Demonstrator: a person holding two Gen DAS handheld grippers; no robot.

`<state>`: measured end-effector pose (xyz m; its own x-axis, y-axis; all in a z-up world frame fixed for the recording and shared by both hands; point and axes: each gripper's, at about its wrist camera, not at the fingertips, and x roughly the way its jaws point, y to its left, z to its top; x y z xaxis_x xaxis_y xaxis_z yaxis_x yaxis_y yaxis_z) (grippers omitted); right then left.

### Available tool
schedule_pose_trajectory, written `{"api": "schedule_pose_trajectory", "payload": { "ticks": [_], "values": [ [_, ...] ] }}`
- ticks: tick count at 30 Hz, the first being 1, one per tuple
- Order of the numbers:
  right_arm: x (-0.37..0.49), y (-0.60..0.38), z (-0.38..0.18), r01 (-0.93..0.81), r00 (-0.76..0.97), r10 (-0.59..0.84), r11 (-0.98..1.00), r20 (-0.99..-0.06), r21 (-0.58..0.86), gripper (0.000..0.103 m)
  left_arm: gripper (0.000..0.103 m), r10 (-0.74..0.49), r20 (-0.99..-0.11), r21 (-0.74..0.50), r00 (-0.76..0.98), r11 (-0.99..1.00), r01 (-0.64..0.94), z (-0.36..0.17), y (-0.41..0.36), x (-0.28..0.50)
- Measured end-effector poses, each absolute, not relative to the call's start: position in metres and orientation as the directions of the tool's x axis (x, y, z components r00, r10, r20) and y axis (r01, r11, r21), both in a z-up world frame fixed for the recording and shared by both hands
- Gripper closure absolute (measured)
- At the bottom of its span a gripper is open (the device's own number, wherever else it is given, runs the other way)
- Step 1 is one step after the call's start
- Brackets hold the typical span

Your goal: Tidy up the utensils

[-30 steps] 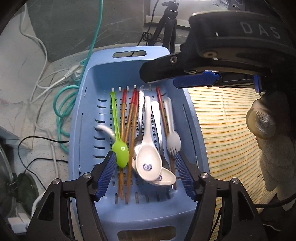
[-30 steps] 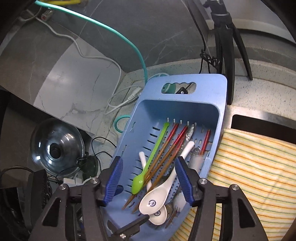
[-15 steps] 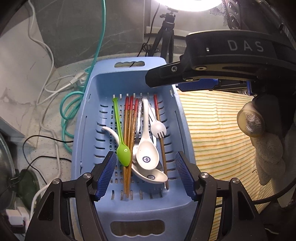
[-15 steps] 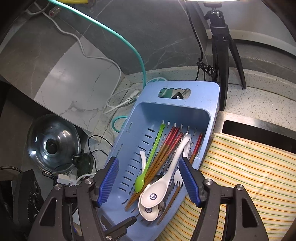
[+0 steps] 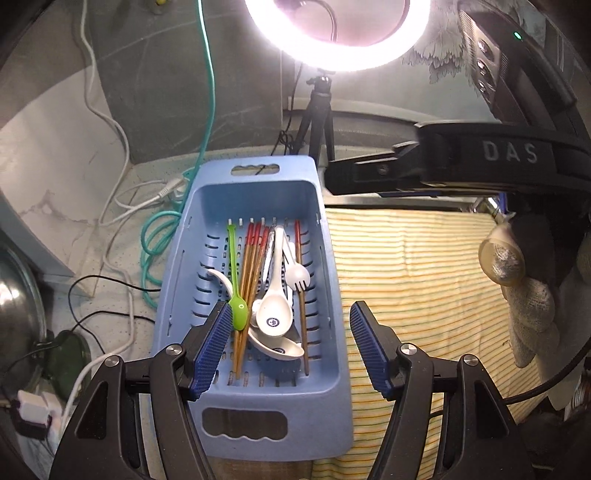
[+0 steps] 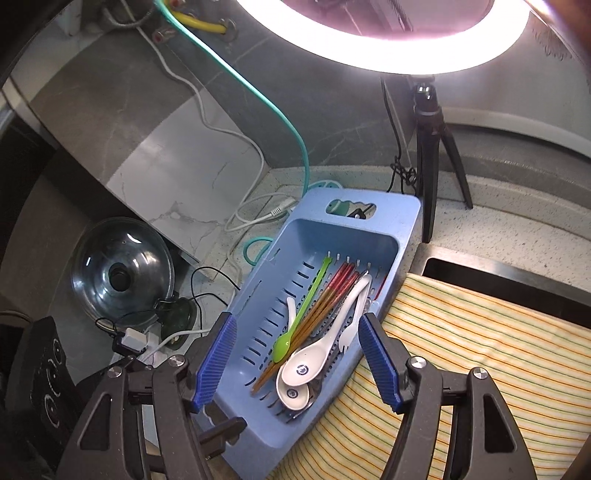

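Left gripper (image 5: 290,341) spread wide, empty, above near end of blue basket (image 5: 258,413); right gripper (image 6: 295,356) also spread, empty. Utensils lie inside: green spoon (image 5: 236,295), white spoons (image 5: 273,314), chopsticks (image 5: 251,266), white fork (image 5: 297,275). Only right view shows the glass lid (image 6: 122,273); left view shows gloved hand (image 5: 528,310) over striped cloth (image 5: 406,277). Ring light (image 5: 336,33) behind.

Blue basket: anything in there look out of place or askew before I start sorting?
Yes. In the blue basket the utensils lie in one mixed heap: white spoons overlap the chopsticks, a white fork rests on top, and one white spoon handle pokes out sideways under the green spoon.
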<state>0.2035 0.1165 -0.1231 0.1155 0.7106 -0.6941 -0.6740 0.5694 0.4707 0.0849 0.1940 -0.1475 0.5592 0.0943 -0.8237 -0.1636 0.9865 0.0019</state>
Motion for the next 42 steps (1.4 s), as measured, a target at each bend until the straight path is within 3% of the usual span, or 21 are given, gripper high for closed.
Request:
{"api": "schedule_pose_trajectory", "payload": {
  "ticks": [7,11,20,42],
  "values": [
    [0.185,0.077,-0.099,-0.726,0.199,0.728,0.559,-0.656,0.401,0.03,0.029,0.152,-0.787,0.009,0.597,0.972,-0.235,-0.128,0.18,0.064],
    [0.172,0.056,-0.086,-0.744,0.249,0.733,0.563,-0.633,0.36,0.022,0.025,0.184,-0.759,0.01,0.625,0.962,-0.272,-0.114,0.172,0.051],
    [0.139,0.022,-0.063,-0.769,0.342,0.731,0.579,-0.591,0.271,0.017,0.024,0.248,-0.715,-0.013,0.654,0.93,-0.367,-0.094,0.169,0.025],
    [0.121,-0.006,-0.048,-0.772,0.397,0.726,0.596,-0.562,0.224,0.016,0.023,0.291,-0.698,-0.002,0.654,0.913,-0.408,-0.081,0.157,0.011]
  ]
}}
